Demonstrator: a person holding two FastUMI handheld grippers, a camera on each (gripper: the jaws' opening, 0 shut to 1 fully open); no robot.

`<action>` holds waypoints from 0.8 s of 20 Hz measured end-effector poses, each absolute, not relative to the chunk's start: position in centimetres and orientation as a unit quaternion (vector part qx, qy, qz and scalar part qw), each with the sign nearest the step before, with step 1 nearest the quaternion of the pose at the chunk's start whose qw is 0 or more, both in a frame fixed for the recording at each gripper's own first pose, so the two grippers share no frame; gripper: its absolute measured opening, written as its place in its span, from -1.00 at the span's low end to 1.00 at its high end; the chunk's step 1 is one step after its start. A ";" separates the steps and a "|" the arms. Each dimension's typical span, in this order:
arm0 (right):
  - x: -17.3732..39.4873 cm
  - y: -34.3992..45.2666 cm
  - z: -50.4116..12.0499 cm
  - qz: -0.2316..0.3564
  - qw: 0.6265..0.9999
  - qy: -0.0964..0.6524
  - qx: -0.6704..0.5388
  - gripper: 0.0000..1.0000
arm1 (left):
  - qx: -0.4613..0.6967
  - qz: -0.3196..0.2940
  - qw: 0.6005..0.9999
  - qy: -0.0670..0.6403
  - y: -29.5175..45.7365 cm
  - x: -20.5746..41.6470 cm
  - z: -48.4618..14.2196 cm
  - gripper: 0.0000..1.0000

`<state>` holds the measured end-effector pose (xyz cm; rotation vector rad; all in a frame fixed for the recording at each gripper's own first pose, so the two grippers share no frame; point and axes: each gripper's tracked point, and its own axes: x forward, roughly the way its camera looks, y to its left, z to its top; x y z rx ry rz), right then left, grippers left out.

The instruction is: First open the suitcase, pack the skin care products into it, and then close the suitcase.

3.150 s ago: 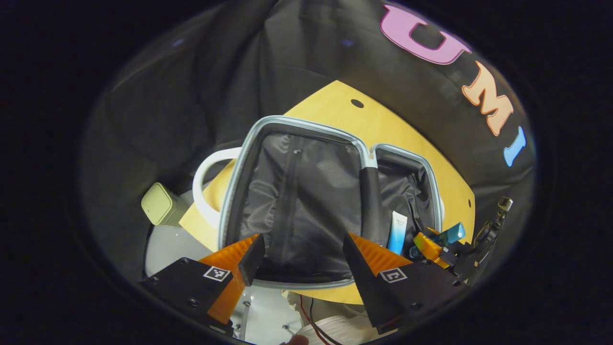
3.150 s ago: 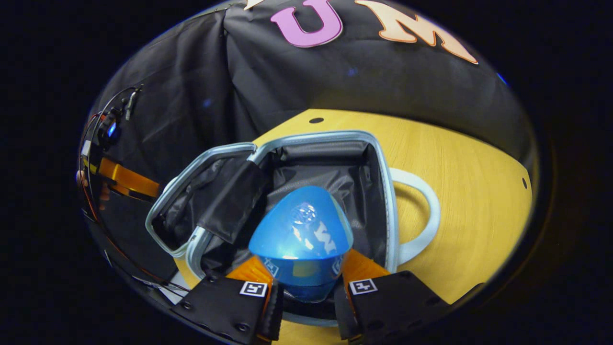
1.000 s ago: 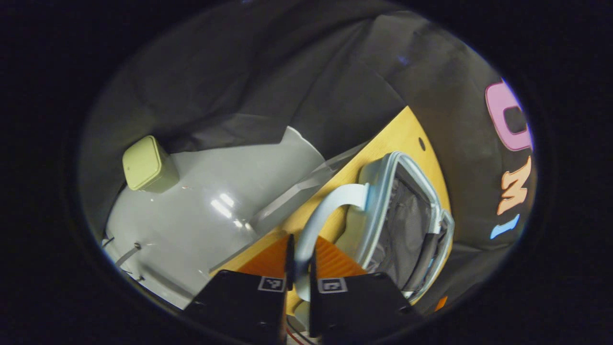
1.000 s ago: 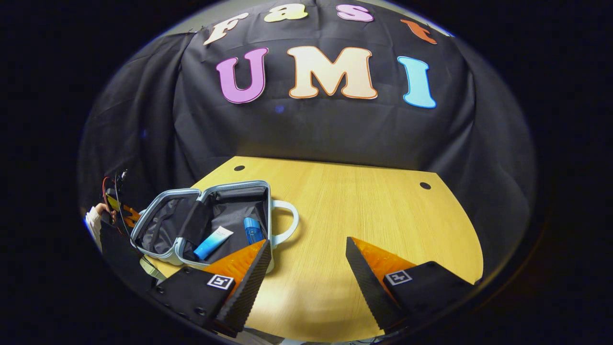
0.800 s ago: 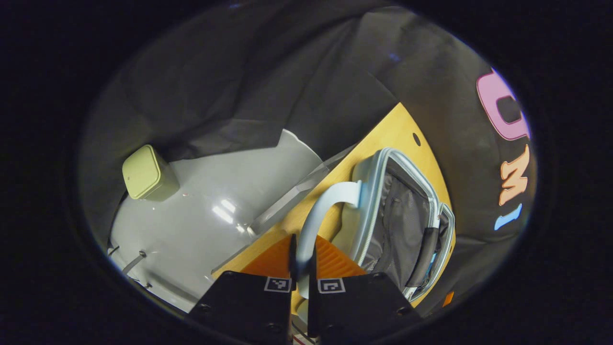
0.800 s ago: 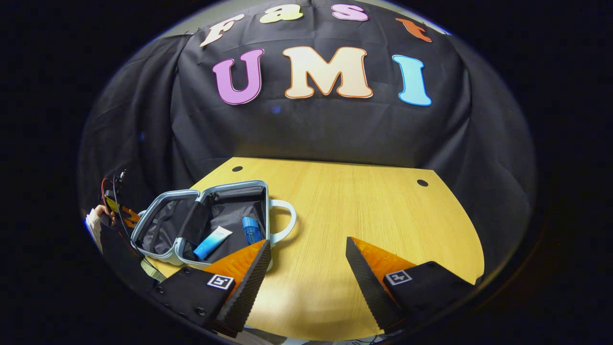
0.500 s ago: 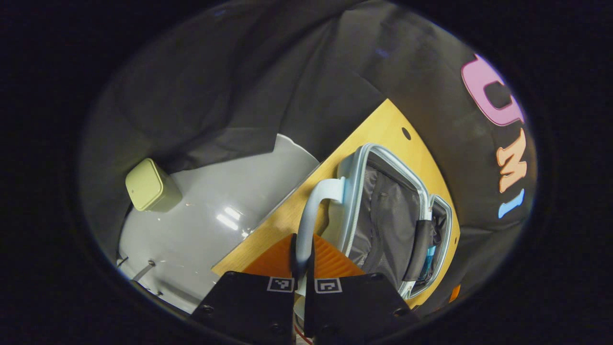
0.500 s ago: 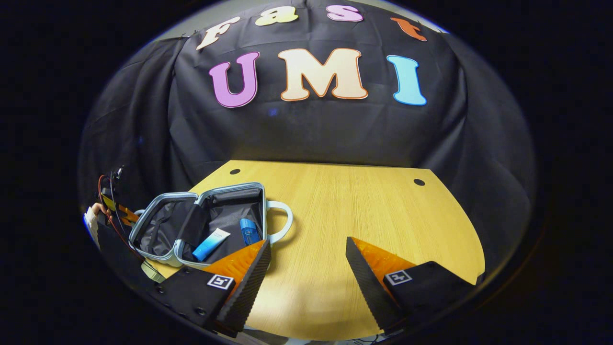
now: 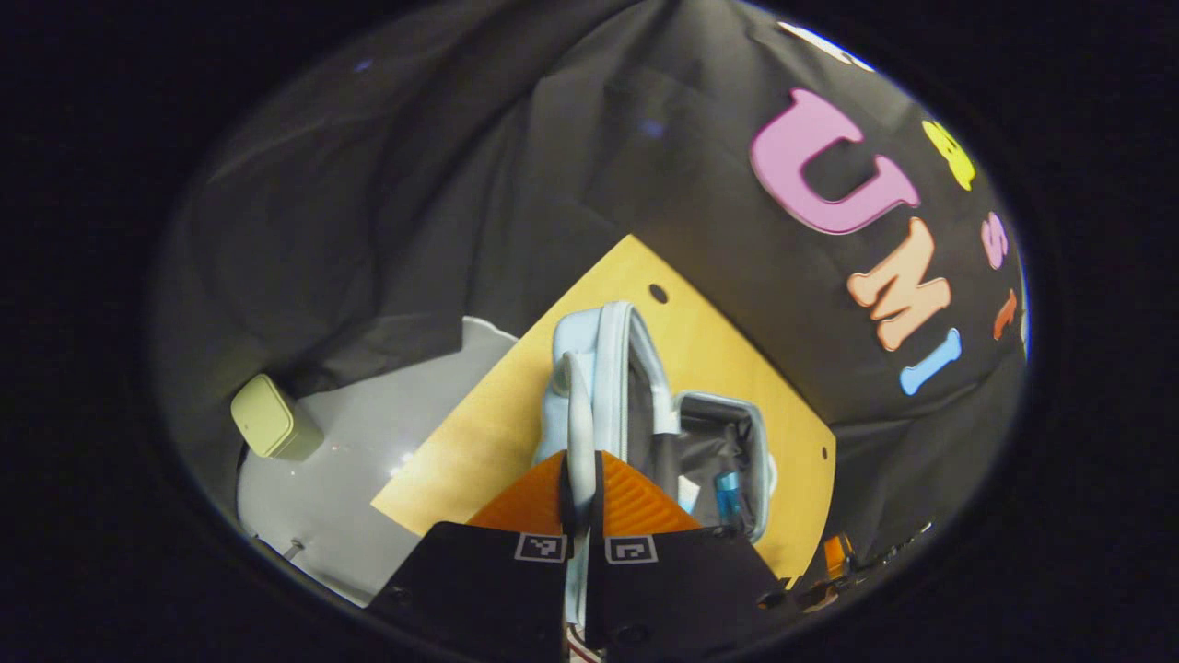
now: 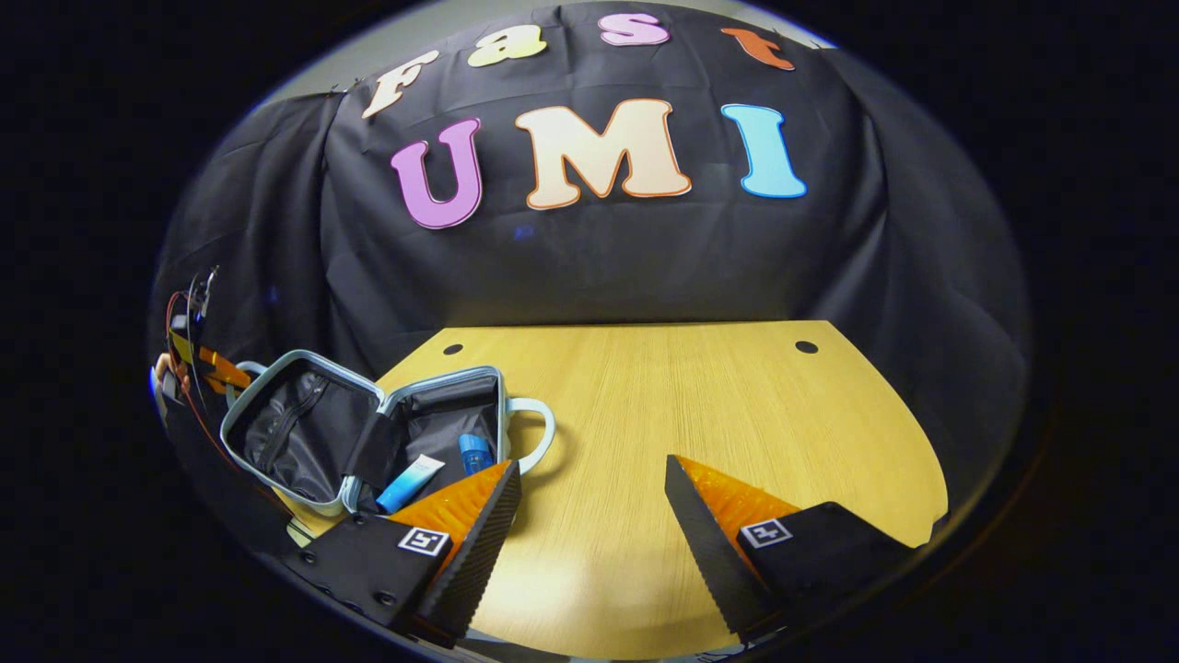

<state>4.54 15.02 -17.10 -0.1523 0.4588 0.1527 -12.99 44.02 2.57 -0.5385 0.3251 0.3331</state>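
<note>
- Fingers of the left gripper [image 9: 580, 493] pinch the handle [image 9: 578, 414] of the suitcase [image 10: 368, 433], lid half raised.
- Right gripper [image 10: 589, 516] fingers gape wide, empty, over the bench [image 10: 700, 433].
- Tube [image 10: 410, 483] and bottle [image 10: 474, 453] lie inside at 9 o'clock (labels unreadable).

Dim, fisheye-warped views, perhaps overhead light, glare on grey floor [image 9: 368, 460]

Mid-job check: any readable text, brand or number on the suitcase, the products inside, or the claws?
White-and-blue tube: any print is too small to read.
Blue bottle: nothing legible.
Suitcase: no text visible.
Square markers on right claw and left claw: coded patterns, no words.
</note>
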 end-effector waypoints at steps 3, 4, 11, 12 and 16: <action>4.8 13.0 -16.3 0.072 0.969 0.216 -0.093 0.87 | -0.221 0.139 0.954 0.149 38.8 -11.2 6.2 -0.98; 4.8 12.4 -15.9 0.072 0.970 0.212 -0.097 0.97 | -0.208 0.131 0.958 0.147 36.9 -10.2 7.0 -0.98; 5.0 9.2 -12.9 0.073 0.977 0.184 -0.078 0.97 | -0.156 0.029 0.974 0.163 21.9 -3.0 9.7 -0.98; 5.0 8.7 -12.7 0.072 0.978 0.183 -0.075 0.97 | -0.156 0.012 0.973 0.168 19.8 -1.9 9.1 -0.98; 4.4 6.7 -12.1 0.065 0.979 0.181 -0.072 0.97 | -0.155 -0.028 0.965 0.210 13.9 3.3 5.4 -0.97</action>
